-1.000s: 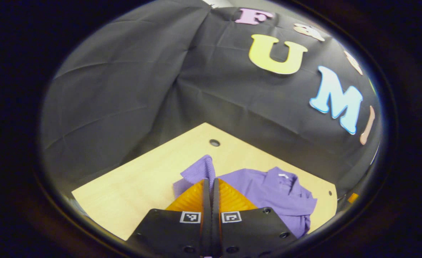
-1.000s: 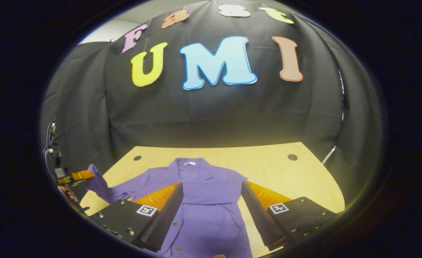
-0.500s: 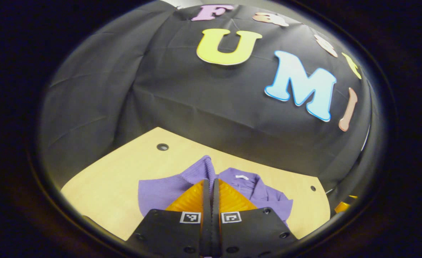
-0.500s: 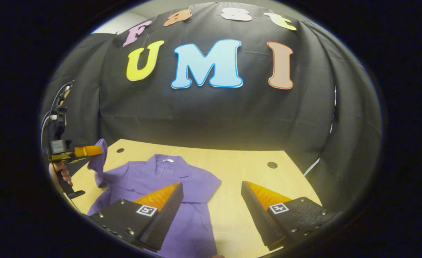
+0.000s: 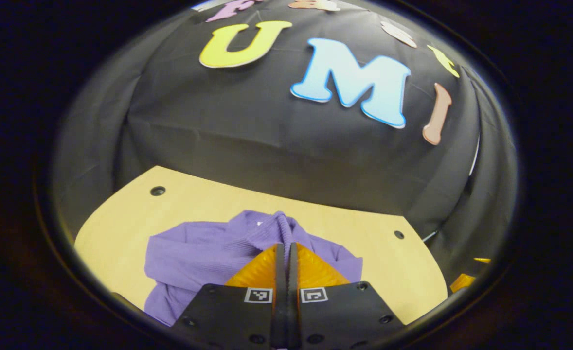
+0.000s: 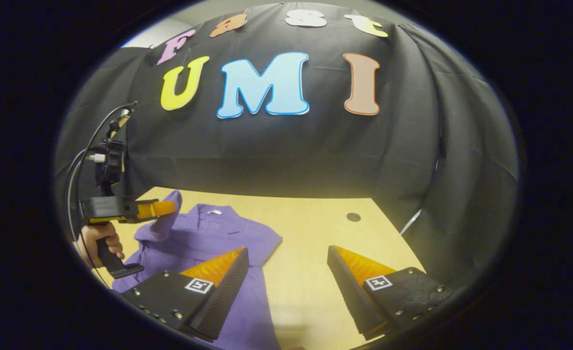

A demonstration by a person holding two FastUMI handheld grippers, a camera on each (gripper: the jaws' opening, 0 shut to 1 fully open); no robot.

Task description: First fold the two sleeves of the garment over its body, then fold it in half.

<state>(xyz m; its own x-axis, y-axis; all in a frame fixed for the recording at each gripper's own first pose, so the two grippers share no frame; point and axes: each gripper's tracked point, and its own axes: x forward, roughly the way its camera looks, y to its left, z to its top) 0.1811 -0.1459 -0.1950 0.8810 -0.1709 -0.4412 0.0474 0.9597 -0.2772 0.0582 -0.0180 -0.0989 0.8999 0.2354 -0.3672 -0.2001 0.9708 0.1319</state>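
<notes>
On the pale wooden table (image 6: 311, 233) lies my garment (image 6: 208, 240), a purple shirt of soft, finely ribbed knit, with a folded collar and a small white tag at the neck. From the right gripper view I see its body spread flat on the left part of the tabletop, the hem end running down under my own left finger. The table's surface is smooth, light-grained, with rounded corners and a small round dark hole (image 6: 353, 217) near the far edge.

My left gripper (image 5: 286, 250) has its two wedge-shaped, ridged fingers pressed flat together, and the sleeve (image 5: 282, 226) rises out from between them as a narrow ribbed strip, so I am pinching the cuff end. In the right gripper view I see that same gripper (image 6: 167, 208) off to the left, held level above the table by a hand (image 6: 100, 240) wrapped around its dark grip, with cables looping up behind it; the sleeve (image 6: 162, 221) hangs from its tip in a limp fold over the shirt's shoulder.

My right gripper (image 6: 289, 255) is spread wide, grasping nothing, its fingers hovering with bare tabletop between them, beside the shirt's right edge.
</notes>
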